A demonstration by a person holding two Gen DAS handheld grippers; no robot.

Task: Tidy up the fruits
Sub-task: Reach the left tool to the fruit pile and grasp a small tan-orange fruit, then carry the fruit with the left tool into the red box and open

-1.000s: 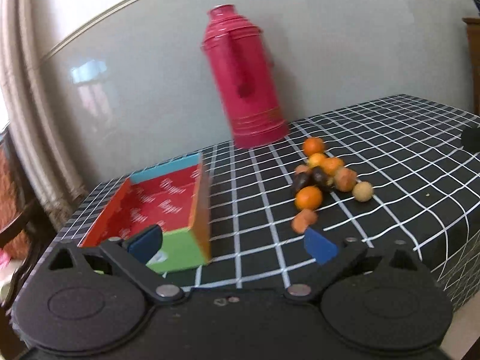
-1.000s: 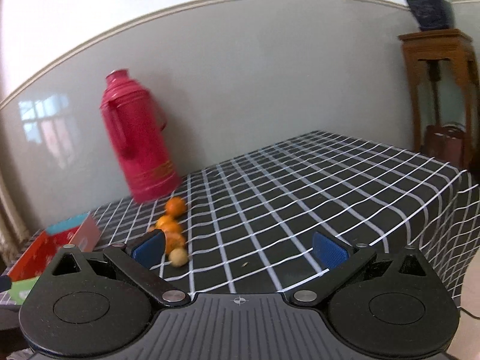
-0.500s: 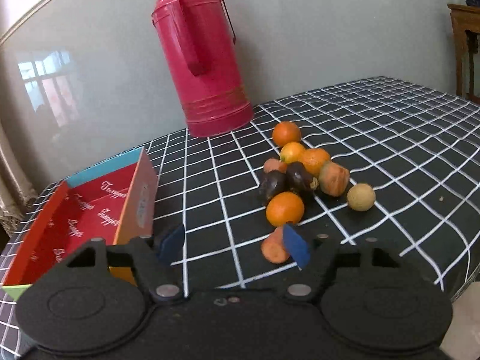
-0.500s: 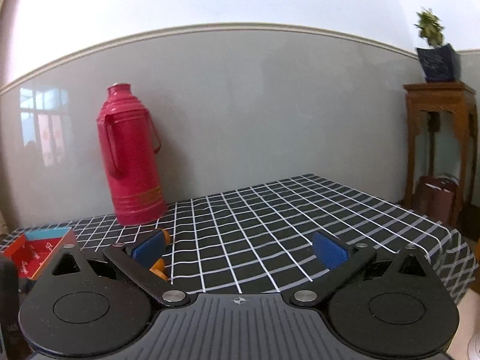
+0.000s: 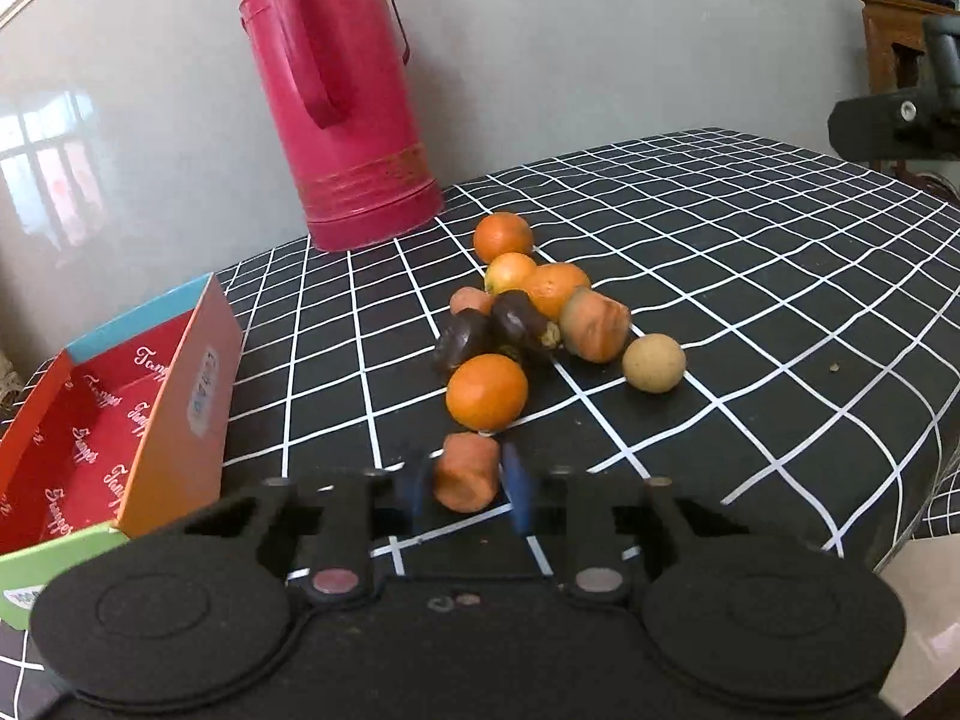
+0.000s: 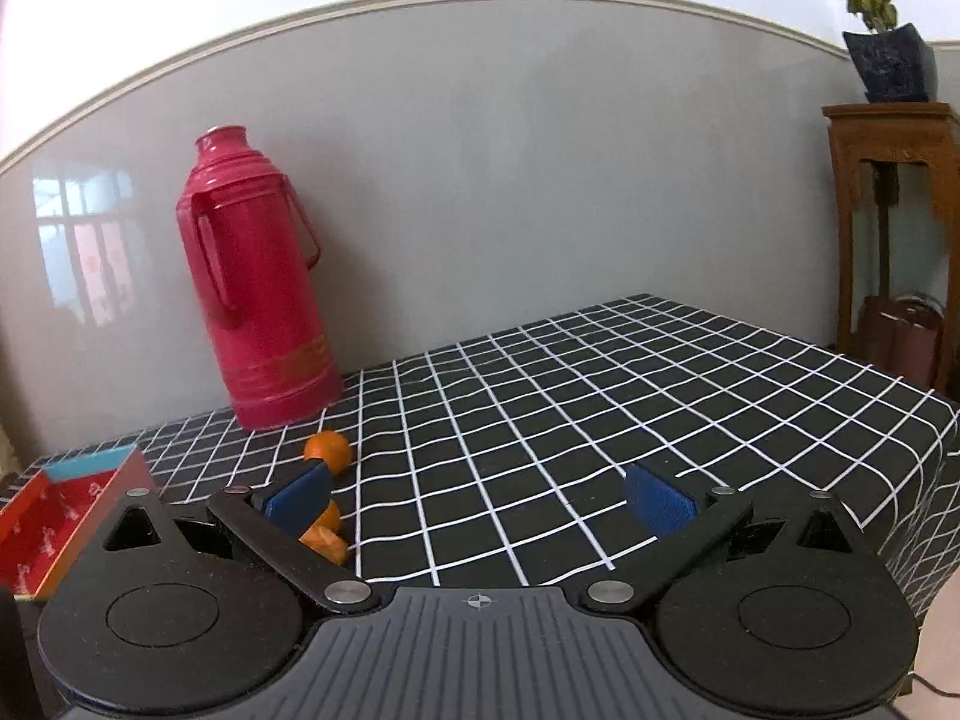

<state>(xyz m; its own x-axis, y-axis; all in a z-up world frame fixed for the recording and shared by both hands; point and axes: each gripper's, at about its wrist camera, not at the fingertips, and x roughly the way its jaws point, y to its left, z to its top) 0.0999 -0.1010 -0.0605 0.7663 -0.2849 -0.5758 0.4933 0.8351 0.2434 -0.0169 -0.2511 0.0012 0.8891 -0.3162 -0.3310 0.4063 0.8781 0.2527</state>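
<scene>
Barely begun: left gripper [image 5: 467,483] pinches one orange chunk [image 5: 467,473]; right gripper [image 6: 480,495] gapes wide; box [image 5: 108,420] holds nothing.

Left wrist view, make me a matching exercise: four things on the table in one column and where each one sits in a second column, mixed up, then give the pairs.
Things
1. flask
2. box
3. orange chunk
4. tan round fruit

Places
A. right edge of the fruit pile
B. between the left gripper's fingers
C. back of the table by the wall
D. left side of the table, open top

Pairs: 1-C, 2-D, 3-B, 4-A
</scene>
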